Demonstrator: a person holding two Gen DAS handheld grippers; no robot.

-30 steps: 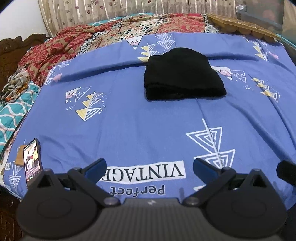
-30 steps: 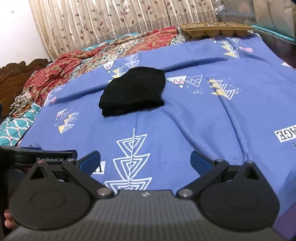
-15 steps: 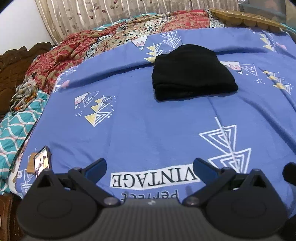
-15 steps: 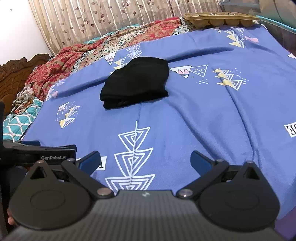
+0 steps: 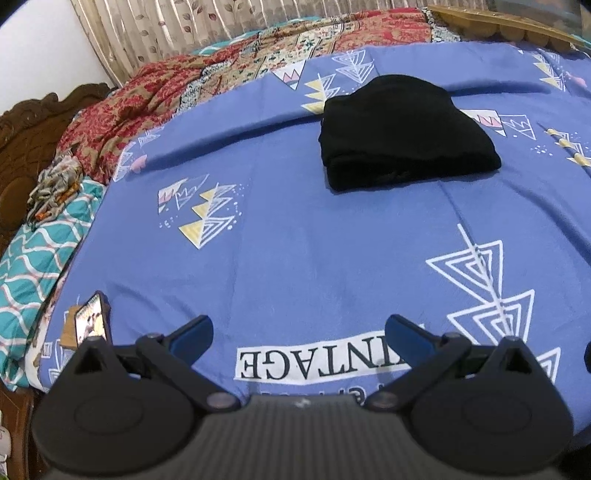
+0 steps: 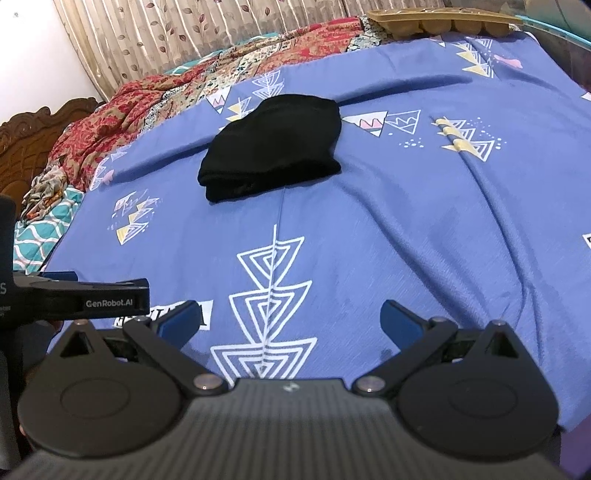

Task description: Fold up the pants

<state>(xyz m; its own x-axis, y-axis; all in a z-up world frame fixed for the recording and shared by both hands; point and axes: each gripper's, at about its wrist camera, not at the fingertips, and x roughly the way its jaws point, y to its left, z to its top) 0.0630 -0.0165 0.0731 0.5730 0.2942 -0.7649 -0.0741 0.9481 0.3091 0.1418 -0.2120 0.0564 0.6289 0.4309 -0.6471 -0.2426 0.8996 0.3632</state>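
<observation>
Black pants (image 5: 402, 136) lie folded into a compact bundle on the blue bedsheet (image 5: 295, 236), far ahead of both grippers; the same pants (image 6: 275, 146) show in the right wrist view, left of centre. My left gripper (image 5: 299, 330) is open near the bed's front edge, above the "VINTAGE" print, with nothing between its blue fingertips. My right gripper (image 6: 291, 317) is open too, over a white triangle print, holding nothing. The left gripper's body (image 6: 74, 299) shows at the left edge of the right wrist view.
A phone (image 5: 92, 319) with a lit screen lies at the sheet's front left corner. A red patterned quilt (image 5: 221, 81) and teal cloth (image 5: 33, 258) are piled at the left and back. A carved wooden headboard (image 5: 22, 129) stands left; curtains (image 6: 203, 33) hang behind.
Both grippers have drawn back and tilted slightly, so the folded pants sit a little farther up and right in view. The pants themselves have not moved; both grippers stay open.
</observation>
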